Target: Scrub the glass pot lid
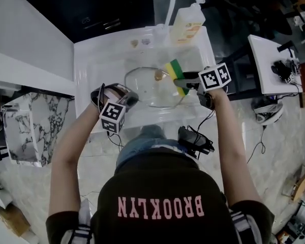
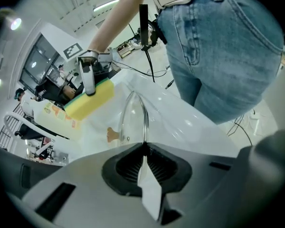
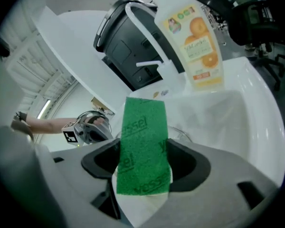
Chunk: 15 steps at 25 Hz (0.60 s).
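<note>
The glass pot lid (image 1: 151, 89) sits over the white sink (image 1: 91, 60) basin, its wooden knob (image 1: 158, 75) towards the back wall. The left gripper (image 1: 129, 99) meets it from the basin's left side. In the left gripper view its jaws are pressed together on the lid's thin rim, with the lid (image 2: 133, 120) seen edge-on beyond them.

The right gripper (image 1: 182, 83) comes in from the right wall and pinches a yellow sponge (image 1: 175, 72) with a green scouring face. In its own view, that green face (image 3: 142, 146) fills the gap between the jaws. The sponge lies at the lid's right-hand rim, on the knob side. I cannot tell whether it touches the glass.

Bare basin shows between the lid and the back wall, and between the lid and the left wall. The lid's near rim runs close to the front wall. A soap bottle (image 1: 188, 24) stands on the sink's back right corner, just beside the faucet (image 1: 170, 4).
</note>
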Available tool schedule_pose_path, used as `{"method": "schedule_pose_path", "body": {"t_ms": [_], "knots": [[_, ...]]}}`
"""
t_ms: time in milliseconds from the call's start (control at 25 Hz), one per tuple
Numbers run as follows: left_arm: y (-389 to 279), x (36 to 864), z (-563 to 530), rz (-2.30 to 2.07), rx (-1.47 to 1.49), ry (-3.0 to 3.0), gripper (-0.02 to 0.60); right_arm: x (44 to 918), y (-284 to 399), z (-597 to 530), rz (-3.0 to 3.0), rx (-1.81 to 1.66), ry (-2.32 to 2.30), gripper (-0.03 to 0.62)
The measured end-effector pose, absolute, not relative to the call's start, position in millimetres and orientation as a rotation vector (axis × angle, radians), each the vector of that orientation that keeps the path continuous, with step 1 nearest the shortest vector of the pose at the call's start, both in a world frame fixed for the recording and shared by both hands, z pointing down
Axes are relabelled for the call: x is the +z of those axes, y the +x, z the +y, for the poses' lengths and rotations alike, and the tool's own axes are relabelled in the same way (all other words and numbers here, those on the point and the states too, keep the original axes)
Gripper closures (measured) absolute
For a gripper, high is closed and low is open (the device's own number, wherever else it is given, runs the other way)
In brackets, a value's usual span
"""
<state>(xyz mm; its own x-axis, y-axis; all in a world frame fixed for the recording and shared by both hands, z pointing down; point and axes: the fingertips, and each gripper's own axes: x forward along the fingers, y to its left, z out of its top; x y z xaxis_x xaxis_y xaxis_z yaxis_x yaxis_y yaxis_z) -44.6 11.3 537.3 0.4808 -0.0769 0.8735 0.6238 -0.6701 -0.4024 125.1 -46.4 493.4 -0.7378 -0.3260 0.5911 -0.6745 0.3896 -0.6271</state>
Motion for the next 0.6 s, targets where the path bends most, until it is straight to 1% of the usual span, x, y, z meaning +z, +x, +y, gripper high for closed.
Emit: {"method": "schedule_pose_path", "body": {"t_ms": [320, 600], "knots": [[-47, 558, 9, -0.444, -1.297, -1.982, 0.558, 447, 139, -55, -2.427, 1.191, 1.238, 0.306], [-48, 568, 6, -0.437, -1.302, -1.945, 0.56, 432, 140, -53, -2.442, 1.138, 1.404, 0.306]]}}
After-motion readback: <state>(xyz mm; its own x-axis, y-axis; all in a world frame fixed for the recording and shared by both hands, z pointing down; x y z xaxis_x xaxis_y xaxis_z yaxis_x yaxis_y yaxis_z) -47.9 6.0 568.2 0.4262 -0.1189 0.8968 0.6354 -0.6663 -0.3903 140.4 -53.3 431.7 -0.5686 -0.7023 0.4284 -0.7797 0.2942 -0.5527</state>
